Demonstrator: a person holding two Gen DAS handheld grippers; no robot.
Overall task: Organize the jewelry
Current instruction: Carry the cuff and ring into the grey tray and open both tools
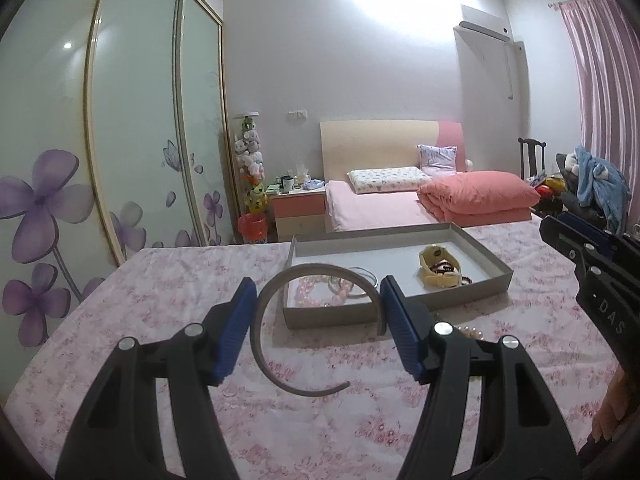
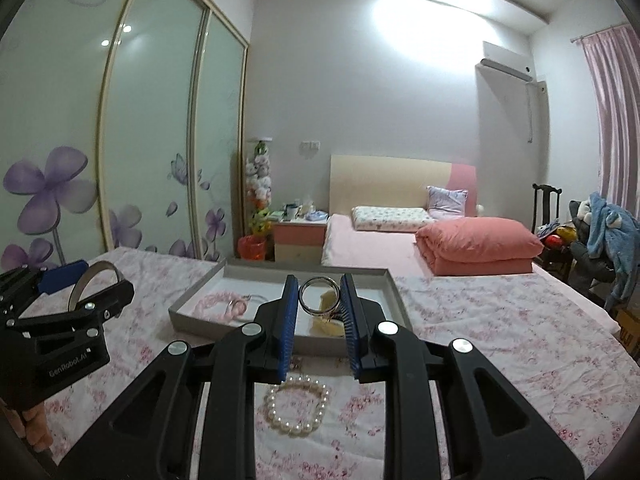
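My left gripper (image 1: 318,292) holds a grey headband (image 1: 264,344) between its blue pads, just in front of the grey tray (image 1: 476,280); the band's arc touches both pads. It also shows in the right wrist view (image 2: 86,280). My right gripper (image 2: 320,292) is shut on a silver bangle (image 2: 319,294), held above the tray's near edge (image 2: 188,320). In the tray lie pink bead bracelets (image 1: 316,294), a thin silver ring (image 1: 366,274) and a yellow hair clip (image 1: 438,266). A white pearl bracelet (image 2: 297,406) lies on the floral cloth under my right gripper.
The floral cloth (image 1: 160,292) covers the work surface. Behind it stand a pink bed (image 1: 400,200), a nightstand (image 1: 298,208), a sliding wardrobe (image 1: 120,140) at the left and a chair with clothes (image 1: 592,188) at the right.
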